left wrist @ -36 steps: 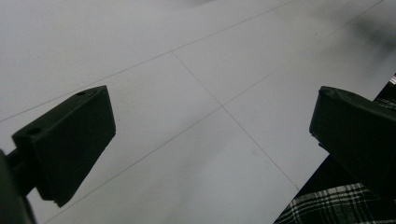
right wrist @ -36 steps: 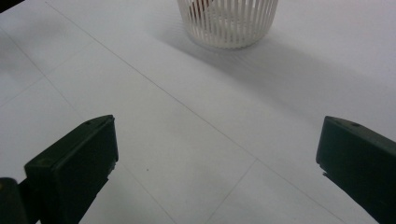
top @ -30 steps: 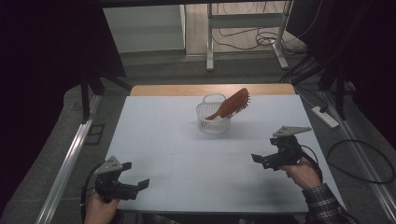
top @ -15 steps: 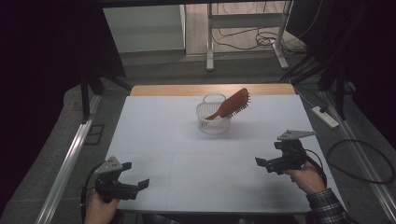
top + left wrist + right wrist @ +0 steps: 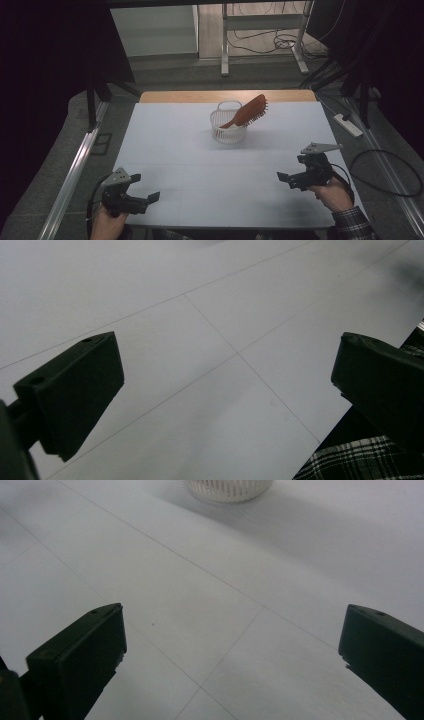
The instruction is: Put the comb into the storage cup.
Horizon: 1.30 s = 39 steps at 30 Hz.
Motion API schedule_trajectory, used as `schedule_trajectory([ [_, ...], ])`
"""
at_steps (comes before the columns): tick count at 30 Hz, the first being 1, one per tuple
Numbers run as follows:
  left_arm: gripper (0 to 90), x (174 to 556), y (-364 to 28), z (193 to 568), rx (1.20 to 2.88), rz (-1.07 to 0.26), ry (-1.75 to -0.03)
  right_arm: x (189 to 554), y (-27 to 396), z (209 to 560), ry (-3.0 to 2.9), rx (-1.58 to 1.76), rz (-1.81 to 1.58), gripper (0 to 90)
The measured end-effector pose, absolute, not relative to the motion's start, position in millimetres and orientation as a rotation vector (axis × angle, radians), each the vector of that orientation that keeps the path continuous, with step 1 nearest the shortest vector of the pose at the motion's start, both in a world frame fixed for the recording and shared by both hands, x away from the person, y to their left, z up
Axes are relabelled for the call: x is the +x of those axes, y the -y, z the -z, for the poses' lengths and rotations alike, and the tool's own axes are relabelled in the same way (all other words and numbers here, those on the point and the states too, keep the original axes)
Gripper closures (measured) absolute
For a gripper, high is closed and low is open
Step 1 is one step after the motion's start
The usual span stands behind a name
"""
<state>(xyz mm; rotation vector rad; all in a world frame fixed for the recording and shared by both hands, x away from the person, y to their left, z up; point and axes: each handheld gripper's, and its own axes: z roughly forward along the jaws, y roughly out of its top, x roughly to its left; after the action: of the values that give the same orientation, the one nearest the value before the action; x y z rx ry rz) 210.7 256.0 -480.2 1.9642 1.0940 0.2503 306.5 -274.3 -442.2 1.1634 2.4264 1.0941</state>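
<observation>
White slatted plastic basket [image 5: 229, 126] stands toward the far middle of the pale grey worktop [image 5: 200, 165], with a reddish-brown wooden hairbrush [image 5: 248, 112] propped in it: the handle is down inside the basket, and the bristled head leans out over the rim, up and to the right. A strip of bare wood runs along the worktop's far edge.

Both tools sit low at the near side, well apart from the basket and from each other. The left tool [image 5: 148, 198] is held at the near left corner, its black jaws spread wide with nothing between them; the left gripper view looks past those jaws at bare worktop crossed by thin seam lines, with a checked sleeve [image 5: 350, 462] at the lower right. The right tool [image 5: 286, 179] is held near the right edge by a hand [image 5: 334, 194], its jaws likewise wide apart and empty, pointing left across the worktop. In the right gripper view the basket's lower wall [image 5: 230, 489] shows at the top edge, far beyond the jaws
</observation>
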Motion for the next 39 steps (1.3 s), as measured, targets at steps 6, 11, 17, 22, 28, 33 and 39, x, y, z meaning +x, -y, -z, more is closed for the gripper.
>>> schedule_trajectory([
  [6, 0.3, 211, -256, 480, 1.964, -0.25, -1.094, 303, 280, 442, -2.414, 1.18, -1.101, 0.0],
  [11, 0.4, 211, -256, 480, 1.964, -0.25, -1.095, 300, 286, 442, -2.402, 1.19, -1.101, 0.0],
  [17, 0.4, 211, -256, 480, 1.964, -0.25, -1.096, 296, 294, 444, -2.387, 1.206, -1.087, 0.0],
  [22, 0.4, 211, -256, 480, 1.963, -0.249, -1.096, 293, 300, 445, -2.378, 1.216, -1.064, 0.0],
  [28, 0.4, 211, -256, 480, 1.962, -0.249, -1.098, 290, 306, 446, -2.363, 1.233, -1.057, 0.0],
  [33, 0.4, 211, -256, 480, 1.961, -0.248, -1.1, 285, 310, 448, -2.356, 1.244, -1.044, 0.0],
  [39, 0.4, 211, -256, 480, 1.962, -0.249, -1.099, 280, 315, 449, -2.342, 1.254, -1.028, 0.0],
])
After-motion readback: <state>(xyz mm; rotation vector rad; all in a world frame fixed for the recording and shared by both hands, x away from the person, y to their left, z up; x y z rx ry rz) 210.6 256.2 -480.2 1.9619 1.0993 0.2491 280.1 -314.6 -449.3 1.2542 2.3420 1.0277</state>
